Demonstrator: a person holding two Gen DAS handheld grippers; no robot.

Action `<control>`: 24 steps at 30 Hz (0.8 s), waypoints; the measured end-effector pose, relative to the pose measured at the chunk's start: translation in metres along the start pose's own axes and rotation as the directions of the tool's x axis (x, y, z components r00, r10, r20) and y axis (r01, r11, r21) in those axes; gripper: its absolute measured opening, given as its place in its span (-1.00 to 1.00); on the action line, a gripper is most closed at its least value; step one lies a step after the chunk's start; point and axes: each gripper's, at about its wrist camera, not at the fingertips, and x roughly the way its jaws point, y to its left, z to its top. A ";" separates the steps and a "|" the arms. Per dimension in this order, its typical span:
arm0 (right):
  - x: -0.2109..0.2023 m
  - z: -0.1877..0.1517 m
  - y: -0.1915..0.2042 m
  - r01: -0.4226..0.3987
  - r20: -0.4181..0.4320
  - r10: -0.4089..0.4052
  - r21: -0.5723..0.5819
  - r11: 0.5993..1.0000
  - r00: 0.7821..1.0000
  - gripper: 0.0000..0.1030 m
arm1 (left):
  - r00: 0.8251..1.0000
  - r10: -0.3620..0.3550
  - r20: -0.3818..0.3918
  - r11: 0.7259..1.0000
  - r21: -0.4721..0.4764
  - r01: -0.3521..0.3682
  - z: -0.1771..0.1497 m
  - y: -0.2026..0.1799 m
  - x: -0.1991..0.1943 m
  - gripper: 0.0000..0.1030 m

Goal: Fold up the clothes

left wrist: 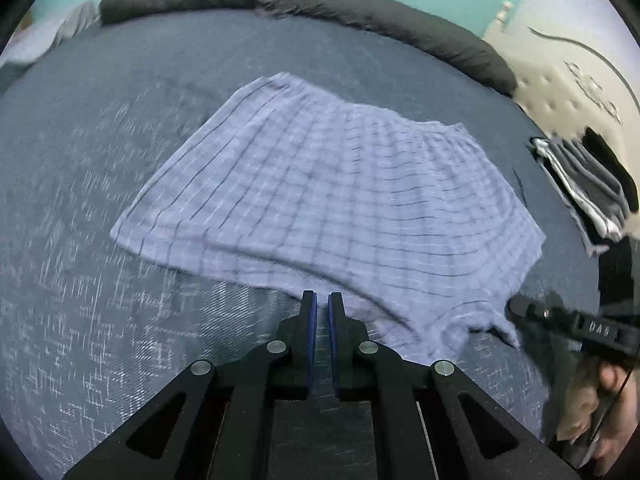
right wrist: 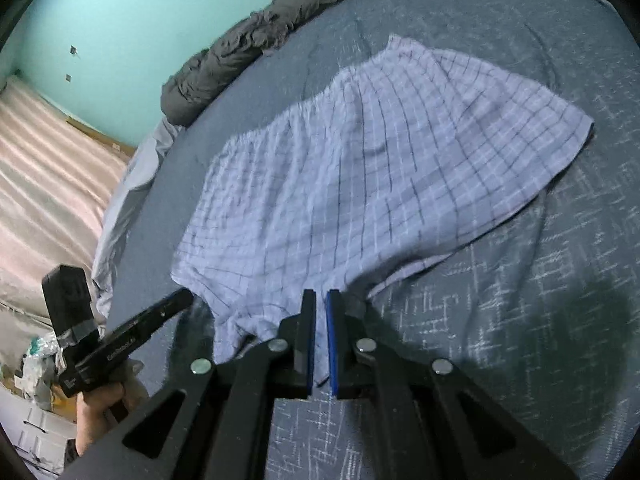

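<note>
Blue patterned bedcover [left wrist: 100, 300] carries the checked shorts [left wrist: 328, 184], spread flat mid-bed, pale lilac with dark grid lines and a gathered waistband on the far side. My right gripper [right wrist: 321, 300] pinches the near hem; my left gripper [left wrist: 322, 300] is narrow and empty. I should seize the other hem corner, then lift both evenly

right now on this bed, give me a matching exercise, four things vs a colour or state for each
Things:
1. checked shorts
2. rolled duvet
3. wall
4. right gripper

Colour or state:
a. turquoise
b. dark grey, bunched along the far edge of the bed
c. shut on the hem of the cloth
d. pale lilac, spread flat

Pairs: 1-d, 2-b, 3-a, 4-c
</note>
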 end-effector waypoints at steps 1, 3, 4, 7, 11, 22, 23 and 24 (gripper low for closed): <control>0.003 -0.002 -0.002 0.001 -0.012 -0.001 0.006 1.000 1.000 -0.91 | 1.000 0.000 -0.007 1.000 -0.018 0.000 0.000 0.005 0.001 -0.77; 0.006 -0.004 -0.007 0.006 -0.028 -0.005 0.023 1.000 1.000 -0.91 | 1.000 0.006 -0.002 0.999 -0.034 -0.006 0.000 0.011 0.002 -0.58; 0.008 -0.005 -0.010 0.009 -0.035 -0.008 0.032 0.999 0.999 -0.91 | 1.000 0.004 -0.001 0.999 -0.042 -0.004 0.000 0.013 0.003 -0.45; 0.004 -0.005 -0.015 -0.010 -0.030 0.012 0.063 0.998 0.999 -0.91 | 1.000 -0.028 0.002 0.997 -0.066 0.028 0.000 0.016 0.003 -0.35; 0.001 -0.006 -0.014 -0.008 -0.024 0.010 0.056 0.998 1.000 -0.91 | 0.999 -0.051 -0.009 0.995 -0.087 0.050 0.004 0.016 0.007 -0.35; 0.003 -0.006 -0.015 -0.015 -0.025 0.017 0.061 0.998 1.000 -0.91 | 0.995 -0.096 -0.007 0.980 -0.173 0.093 0.010 0.025 -0.004 -1.00; 0.003 -0.006 -0.015 -0.016 -0.025 0.017 0.062 0.998 1.000 -0.91 | 0.996 -0.094 -0.002 0.980 -0.175 0.093 0.010 0.026 -0.005 -1.00; 0.002 -0.006 -0.016 -0.017 -0.025 0.018 0.064 0.998 1.000 -0.91 | 0.995 -0.097 0.004 0.979 -0.178 0.096 0.010 0.027 -0.007 -1.00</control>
